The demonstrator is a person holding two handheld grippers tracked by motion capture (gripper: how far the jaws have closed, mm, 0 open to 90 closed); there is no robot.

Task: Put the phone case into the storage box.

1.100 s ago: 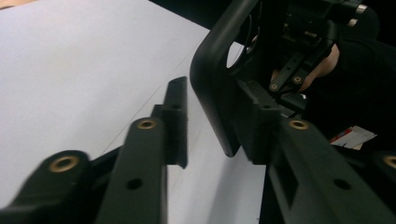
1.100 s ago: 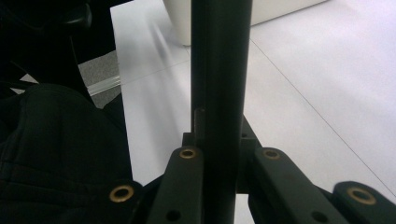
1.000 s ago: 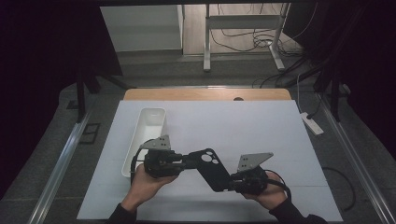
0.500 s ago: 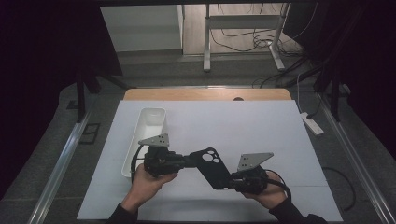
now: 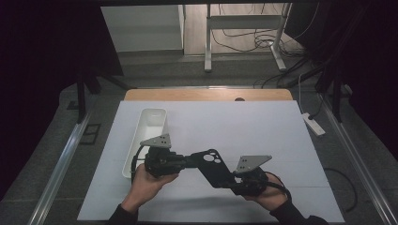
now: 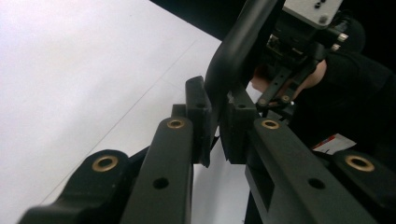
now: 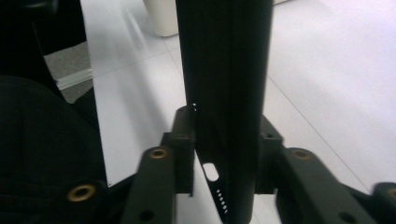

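A black phone case [image 5: 211, 165] with camera cutouts hangs just above the white table, spanning both grippers. My left gripper [image 5: 185, 162] is shut on its left end; in the left gripper view the pads pinch the case's thin edge [image 6: 215, 93]. My right gripper [image 5: 230, 180] holds the other end between its jaws, which have just been opening. In the right gripper view the case [image 7: 224, 70] stands upright between the fingers, with a sliver of light beside the left pad [image 7: 186, 140]. A hand holds each gripper.
A long white tray [image 5: 152, 117] lies on the table behind my left gripper, its end also in the right gripper view [image 7: 161, 18]. The white table cover [image 5: 253, 126] stretches away beyond the case. A power strip [image 5: 312, 124] lies off the table's right edge.
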